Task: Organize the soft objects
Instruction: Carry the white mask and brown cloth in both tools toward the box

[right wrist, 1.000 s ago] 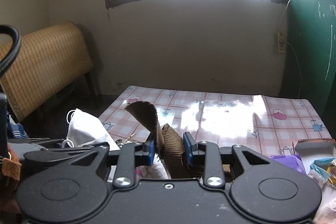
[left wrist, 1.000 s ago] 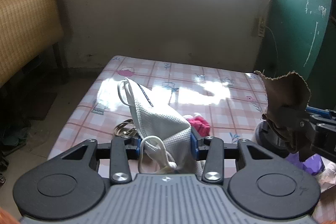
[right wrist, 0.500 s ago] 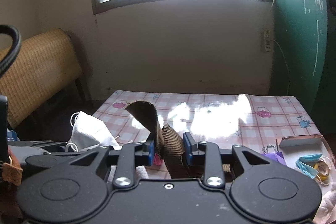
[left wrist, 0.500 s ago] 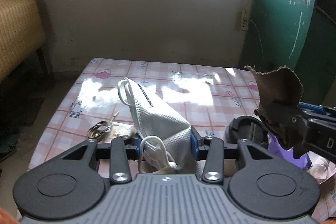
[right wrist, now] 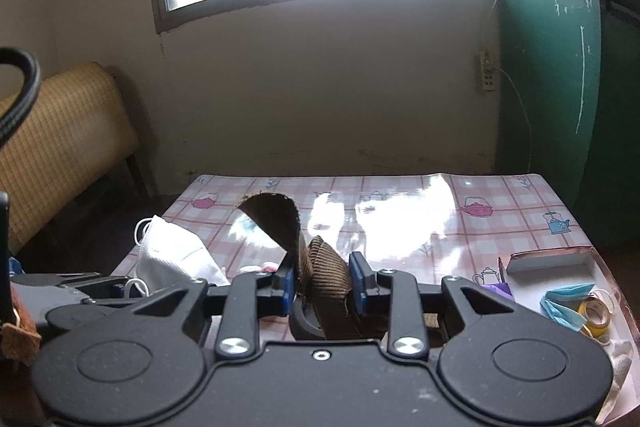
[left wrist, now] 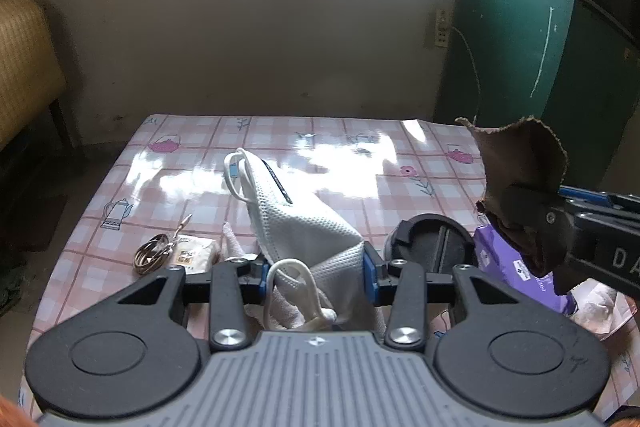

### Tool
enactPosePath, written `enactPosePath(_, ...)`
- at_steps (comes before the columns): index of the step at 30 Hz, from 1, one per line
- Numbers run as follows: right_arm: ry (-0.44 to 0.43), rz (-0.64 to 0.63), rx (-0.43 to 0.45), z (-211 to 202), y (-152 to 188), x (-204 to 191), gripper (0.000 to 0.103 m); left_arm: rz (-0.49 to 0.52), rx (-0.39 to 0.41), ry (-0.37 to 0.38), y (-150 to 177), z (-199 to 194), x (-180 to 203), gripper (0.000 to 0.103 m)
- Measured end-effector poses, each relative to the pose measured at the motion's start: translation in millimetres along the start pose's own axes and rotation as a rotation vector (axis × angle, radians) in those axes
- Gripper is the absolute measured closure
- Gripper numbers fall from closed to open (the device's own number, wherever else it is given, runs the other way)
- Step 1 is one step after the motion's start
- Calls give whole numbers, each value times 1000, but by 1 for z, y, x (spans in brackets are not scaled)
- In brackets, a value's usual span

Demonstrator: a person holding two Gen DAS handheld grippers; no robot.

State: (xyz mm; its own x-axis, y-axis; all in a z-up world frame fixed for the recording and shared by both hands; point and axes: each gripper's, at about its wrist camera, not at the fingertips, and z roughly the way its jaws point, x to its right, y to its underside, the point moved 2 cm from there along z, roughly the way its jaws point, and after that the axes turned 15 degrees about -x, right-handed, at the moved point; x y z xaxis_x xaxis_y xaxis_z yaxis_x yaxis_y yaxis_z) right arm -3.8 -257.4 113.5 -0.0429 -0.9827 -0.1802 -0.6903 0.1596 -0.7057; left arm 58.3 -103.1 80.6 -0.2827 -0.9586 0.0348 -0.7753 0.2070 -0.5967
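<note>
Both tools have swung toward the worktop's right edge, left tool gripping the white mask, right tool clamping the brown cloth, likely bound for sorting.

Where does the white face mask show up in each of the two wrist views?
Left wrist: white face mask at centre, pinched between the left gripper fingers.
Right wrist: same mask at lower left, above that gripper.
Shared landmark: the pink teapot print on the tablecloth's far left corner.

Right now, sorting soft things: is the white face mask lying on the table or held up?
Held up: left gripper pinches the white face mask above the table.
</note>
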Motion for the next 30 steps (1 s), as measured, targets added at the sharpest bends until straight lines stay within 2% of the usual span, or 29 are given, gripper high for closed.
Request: enactPosePath(30,62,83,25,-17,-1,51,68,95,27,59,-12,-4,57,60)
